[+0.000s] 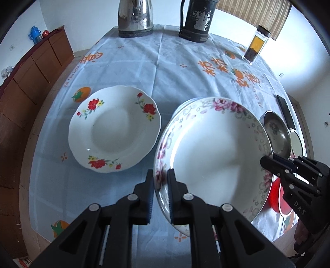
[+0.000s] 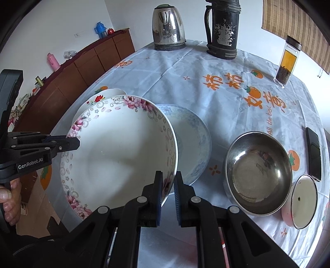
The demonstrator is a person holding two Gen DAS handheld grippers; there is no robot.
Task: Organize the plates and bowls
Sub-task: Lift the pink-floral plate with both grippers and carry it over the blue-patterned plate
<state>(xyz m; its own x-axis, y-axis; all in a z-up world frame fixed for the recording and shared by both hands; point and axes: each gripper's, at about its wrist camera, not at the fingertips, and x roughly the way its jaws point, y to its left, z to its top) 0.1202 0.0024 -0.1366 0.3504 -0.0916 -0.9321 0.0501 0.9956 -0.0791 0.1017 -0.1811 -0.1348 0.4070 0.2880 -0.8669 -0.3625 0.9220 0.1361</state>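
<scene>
— Bright enough?
— Yes, soft daylight from the right, by the blind (image 2: 297, 31). Walls wash out white.
— Shadows?
— Faint, inside the pink-flowered plate (image 1: 214, 148).
— Glare?
— Glints on the kettle (image 2: 168, 26).
— Sharpness?
— Centre crisp; edges bend, corners black.

White walls (image 2: 61, 18), brown wooden sideboard (image 2: 86, 68) along left wall, bamboo blind (image 2: 299, 26) top right, daylight

Centre cloth: open tablecloth (image 2: 185, 68) between dishes and kettle (image 2: 168, 28).
Left: red-flower plate (image 1: 114, 128) beside pink-rimmed plate (image 1: 214, 156), narrow gap.
Right: steel bowl (image 2: 257, 173), lidded cup (image 2: 303, 201), phone (image 2: 313, 154) crowded together.
</scene>
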